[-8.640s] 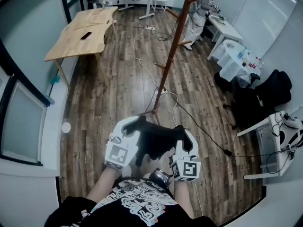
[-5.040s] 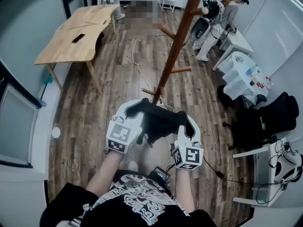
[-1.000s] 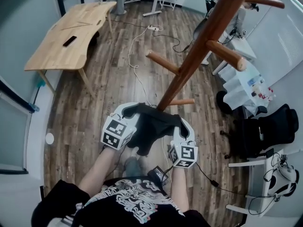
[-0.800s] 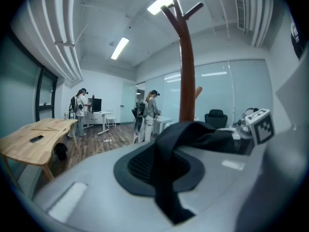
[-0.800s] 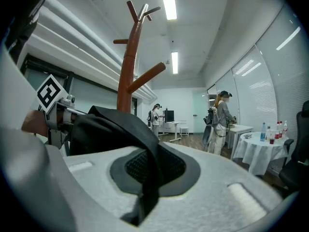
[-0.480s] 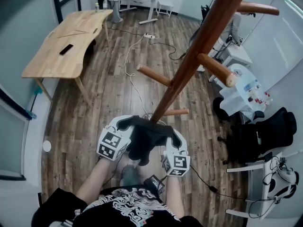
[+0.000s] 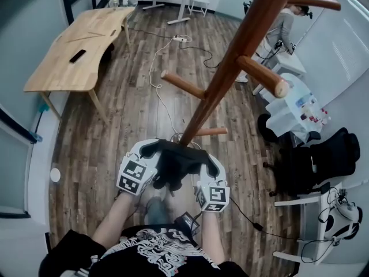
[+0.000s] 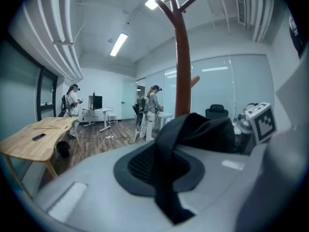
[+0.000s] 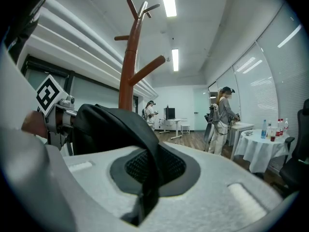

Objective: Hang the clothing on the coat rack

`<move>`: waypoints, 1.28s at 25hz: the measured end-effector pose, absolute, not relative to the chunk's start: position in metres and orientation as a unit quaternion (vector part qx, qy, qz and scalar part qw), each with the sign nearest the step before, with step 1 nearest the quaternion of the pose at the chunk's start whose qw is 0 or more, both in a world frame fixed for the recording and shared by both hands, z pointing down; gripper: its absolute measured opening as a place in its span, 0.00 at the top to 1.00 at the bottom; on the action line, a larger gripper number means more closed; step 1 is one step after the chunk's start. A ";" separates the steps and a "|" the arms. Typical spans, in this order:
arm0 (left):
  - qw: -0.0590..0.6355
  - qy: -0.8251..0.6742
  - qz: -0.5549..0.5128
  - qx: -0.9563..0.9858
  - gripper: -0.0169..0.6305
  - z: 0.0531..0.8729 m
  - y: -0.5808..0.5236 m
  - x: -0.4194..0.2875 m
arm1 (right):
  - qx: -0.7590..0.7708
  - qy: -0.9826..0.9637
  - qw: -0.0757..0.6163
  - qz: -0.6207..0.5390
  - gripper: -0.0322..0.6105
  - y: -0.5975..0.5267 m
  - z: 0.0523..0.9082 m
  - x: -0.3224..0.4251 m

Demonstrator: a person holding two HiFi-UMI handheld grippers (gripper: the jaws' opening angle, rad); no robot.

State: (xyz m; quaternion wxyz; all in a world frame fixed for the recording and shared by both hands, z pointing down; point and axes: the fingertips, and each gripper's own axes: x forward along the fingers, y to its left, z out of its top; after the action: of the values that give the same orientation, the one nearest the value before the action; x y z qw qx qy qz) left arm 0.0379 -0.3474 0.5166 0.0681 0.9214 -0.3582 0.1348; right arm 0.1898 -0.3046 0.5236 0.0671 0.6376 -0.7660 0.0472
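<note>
The left gripper (image 7: 151, 152) is clamped on one edge of the black garment (image 7: 176, 167); the right gripper (image 7: 212, 167) pinches the opposite edge; the garment sags between them, low and just before the wooden coat rack (image 7: 228, 68).

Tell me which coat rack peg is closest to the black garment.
The lowest, short peg, sticking right just above the garment; the other pegs branch off higher.

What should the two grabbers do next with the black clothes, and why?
Probably raise the black garment toward a peg of the coat rack. The left gripper and right gripper are each shut on it, holding it spread between them low beside the pole, and it hangs on no peg yet.
</note>
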 end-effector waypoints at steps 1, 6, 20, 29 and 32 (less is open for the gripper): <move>0.071 -0.359 0.135 0.921 0.95 0.519 -0.347 0.039 | 0.636 -0.767 0.068 0.047 0.93 -0.305 0.524 0.190; 0.076 -0.364 0.136 0.918 0.95 0.520 -0.346 0.040 | 0.632 -0.770 0.072 0.049 0.93 -0.307 0.524 0.191; 0.100 -0.367 0.135 0.915 0.95 0.530 -0.338 0.045 | 0.622 -0.776 0.082 0.069 0.93 -0.299 0.540 0.184; 0.141 -0.330 0.146 0.922 0.95 0.534 -0.330 0.054 | 0.615 -0.779 0.093 0.082 0.93 -0.299 0.540 0.179; 0.139 -0.328 0.153 0.922 0.95 0.534 -0.331 0.055 | 0.612 -0.780 0.094 0.086 0.93 -0.300 0.540 0.179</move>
State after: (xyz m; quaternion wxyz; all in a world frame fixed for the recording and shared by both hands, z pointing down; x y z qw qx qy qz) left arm 0.0551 -0.3306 0.5340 0.1388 0.9218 -0.3281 0.1530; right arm 0.1787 -0.3001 0.5396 0.0938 0.6122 -0.7804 0.0861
